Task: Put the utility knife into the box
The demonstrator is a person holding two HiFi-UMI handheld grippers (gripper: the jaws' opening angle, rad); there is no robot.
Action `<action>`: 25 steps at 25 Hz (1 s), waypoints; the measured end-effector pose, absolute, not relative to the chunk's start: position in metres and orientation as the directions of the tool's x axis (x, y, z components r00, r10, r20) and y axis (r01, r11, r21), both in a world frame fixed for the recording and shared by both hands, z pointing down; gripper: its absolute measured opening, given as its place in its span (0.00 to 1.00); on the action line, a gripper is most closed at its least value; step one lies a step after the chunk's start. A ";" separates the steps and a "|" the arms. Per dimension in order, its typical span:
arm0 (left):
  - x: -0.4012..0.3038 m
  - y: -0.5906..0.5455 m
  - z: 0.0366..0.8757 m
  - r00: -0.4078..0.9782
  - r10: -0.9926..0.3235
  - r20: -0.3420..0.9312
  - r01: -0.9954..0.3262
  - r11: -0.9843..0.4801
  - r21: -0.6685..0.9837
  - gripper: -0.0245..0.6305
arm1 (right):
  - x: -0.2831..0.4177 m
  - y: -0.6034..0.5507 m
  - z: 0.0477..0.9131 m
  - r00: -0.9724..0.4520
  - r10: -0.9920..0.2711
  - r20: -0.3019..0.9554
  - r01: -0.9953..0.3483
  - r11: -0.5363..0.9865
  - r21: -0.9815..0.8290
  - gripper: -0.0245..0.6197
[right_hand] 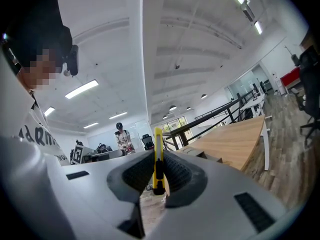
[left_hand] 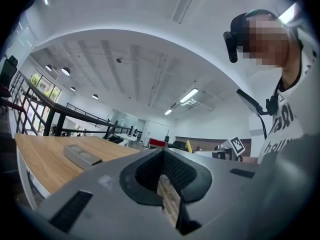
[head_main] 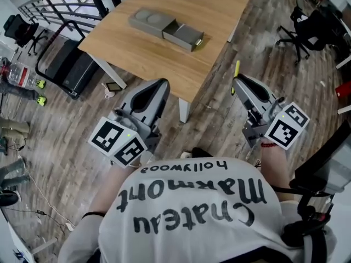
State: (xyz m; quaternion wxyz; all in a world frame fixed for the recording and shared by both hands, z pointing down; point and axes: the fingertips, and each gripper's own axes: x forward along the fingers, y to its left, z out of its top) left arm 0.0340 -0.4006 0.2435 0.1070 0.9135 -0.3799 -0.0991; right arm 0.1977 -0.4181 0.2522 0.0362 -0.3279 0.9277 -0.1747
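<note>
A grey box with its drawer pulled out to the right lies on the wooden table; it shows small in the left gripper view as the box. My right gripper is shut on a yellow utility knife, held off the table's near right corner. In the right gripper view the knife stands upright between the jaws. My left gripper hangs at the table's near edge, jaws together with nothing in them; in the left gripper view, the gripper.
Black office chairs stand at the right on the wood floor. A railing and a black folded frame are to the left of the table. The person's white printed shirt fills the bottom.
</note>
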 end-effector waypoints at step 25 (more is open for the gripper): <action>0.048 -0.430 0.235 0.667 -0.740 -0.081 -0.713 -0.666 0.219 0.05 | 0.214 -0.456 0.246 -0.800 -0.600 0.002 -0.559 0.744 -0.367 0.13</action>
